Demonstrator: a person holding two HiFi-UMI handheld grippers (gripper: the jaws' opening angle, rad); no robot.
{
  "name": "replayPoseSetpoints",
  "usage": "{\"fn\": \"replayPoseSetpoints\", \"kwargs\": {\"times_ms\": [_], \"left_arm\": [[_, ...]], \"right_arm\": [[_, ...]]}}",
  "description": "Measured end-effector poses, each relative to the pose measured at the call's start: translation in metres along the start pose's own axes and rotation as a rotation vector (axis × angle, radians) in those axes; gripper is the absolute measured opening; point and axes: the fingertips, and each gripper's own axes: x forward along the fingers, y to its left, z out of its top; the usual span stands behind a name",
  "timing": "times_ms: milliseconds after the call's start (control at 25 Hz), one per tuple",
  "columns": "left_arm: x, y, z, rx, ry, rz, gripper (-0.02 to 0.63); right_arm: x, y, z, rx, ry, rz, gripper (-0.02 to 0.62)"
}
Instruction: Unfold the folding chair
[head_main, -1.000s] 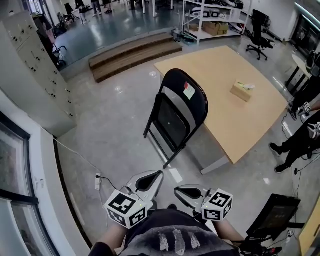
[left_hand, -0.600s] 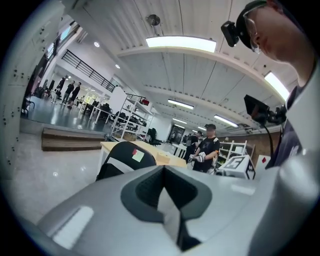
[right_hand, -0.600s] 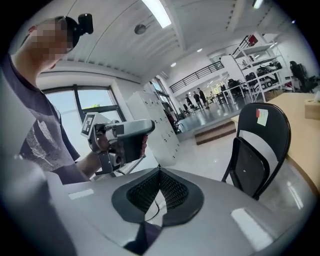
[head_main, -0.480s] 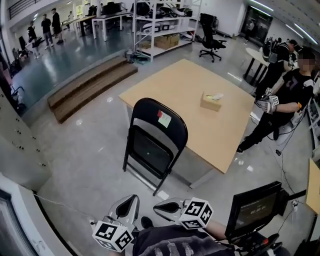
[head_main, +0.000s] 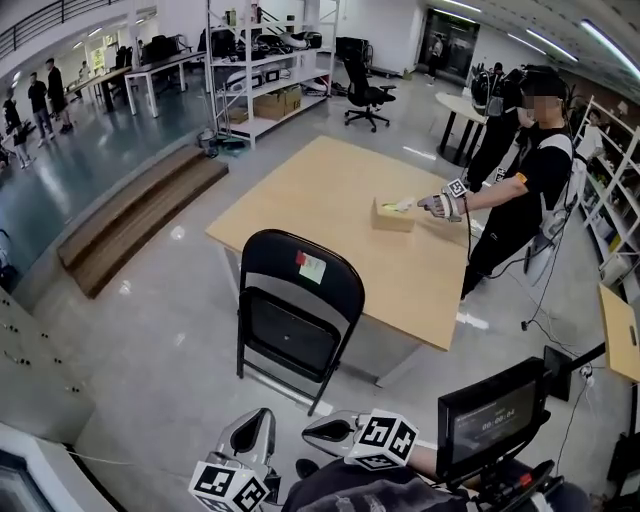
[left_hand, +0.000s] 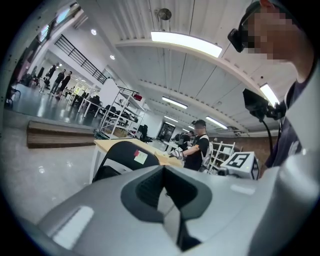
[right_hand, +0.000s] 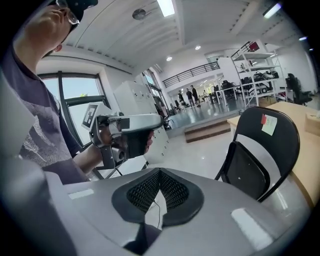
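Both grippers sit low at the near edge of the head view, close to the person's body and well apart from the chair. On the left gripper (head_main: 260, 415) the jaws are pressed together with nothing between them, which its own view (left_hand: 163, 172) shows plainly. The right gripper (head_main: 312, 432) is the same: its ribbed pads meet in a closed seam (right_hand: 159, 176) and hold nothing. Each carries its marker cube, and the two tips point toward the chair.

The folding chair (head_main: 298, 300) stands on the grey floor (head_main: 150, 330) ahead of the grippers, with its rounded black back toward the person. Its seat appears to be tipped up flat against the frame, so it looks still folded, though the wide-angle view makes the exact angle hard to judge. A small label (head_main: 312, 266), red and pale, sits high on the backrest. The chair shows in the left gripper view (left_hand: 125, 152) and the right gripper view (right_hand: 265, 150), untouched in both.

Just behind the chair is a light wooden bench (head_main: 320, 185) with a small box (head_main: 393, 213) on it. A person in black (head_main: 530, 180) stands at its far side and reaches a hand toward the box. A dark screen (head_main: 495, 420) stands at lower right, and wooden steps (head_main: 130, 220) lie off to the left.
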Motion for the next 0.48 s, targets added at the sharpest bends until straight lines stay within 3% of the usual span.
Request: {"fn": "replayPoseSetpoints", "kwargs": {"times_ms": [240,480], "left_arm": [[0.0,0.009,0.015,-0.002,-0.028,0.018,0.002],[0.026,0.013,0.029,-0.023,-0.019,0.128,0.002]], "right_arm": [[0.013,0.0,0.02,-0.035,0.01,0.036,0.002],[0.018,-0.033,0.029,-0.076,0.027,0.144,0.002]]}}
